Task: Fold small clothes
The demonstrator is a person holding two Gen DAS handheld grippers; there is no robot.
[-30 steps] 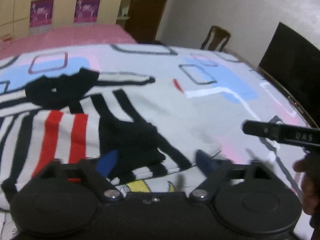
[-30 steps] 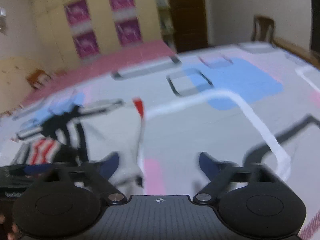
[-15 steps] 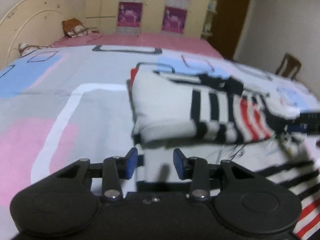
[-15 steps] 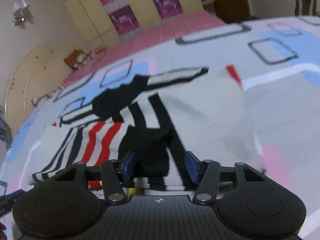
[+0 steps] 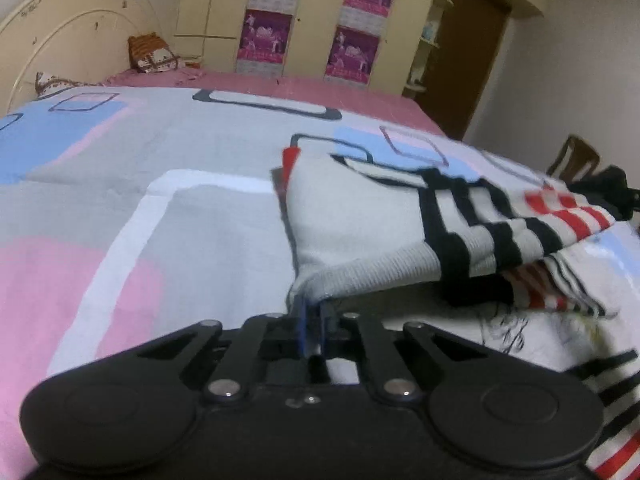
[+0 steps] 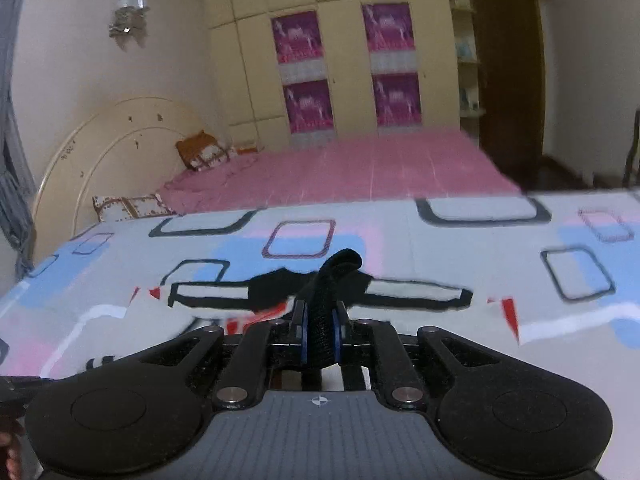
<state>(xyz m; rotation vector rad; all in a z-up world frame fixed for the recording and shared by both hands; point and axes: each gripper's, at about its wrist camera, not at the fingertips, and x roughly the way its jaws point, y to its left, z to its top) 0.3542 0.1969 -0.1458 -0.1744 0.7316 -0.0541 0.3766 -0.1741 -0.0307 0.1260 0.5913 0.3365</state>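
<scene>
A small knit sweater [image 5: 372, 220], pale grey with black and red stripes, lies folded over on the patterned bedspread [image 5: 160, 208]. My left gripper [image 5: 314, 312] is shut on the near left corner of its grey hem, and the corner is raised off the spread. In the right wrist view the sweater's black-edged sleeves [image 6: 416, 294] spread out to both sides. The jaws of my right gripper [image 6: 320, 320] are closing, and an upright fold of the sweater's black fabric [image 6: 340, 264] is pinched between the blue pads [image 6: 304, 336].
The bedspread covers a wide flat surface. Behind it lie a pink bed [image 6: 360, 168], a round headboard [image 6: 100, 148] and a cushion [image 6: 200, 154]. A wardrobe with purple posters [image 6: 304, 80] and a dark door [image 6: 508, 68] stand at the back. A wooden chair [image 5: 576, 156] stands at right.
Both grippers went from open to shut on the sweater. The left view swung round to the sweater's left hem corner. The right gripper has lifted a black fold.
</scene>
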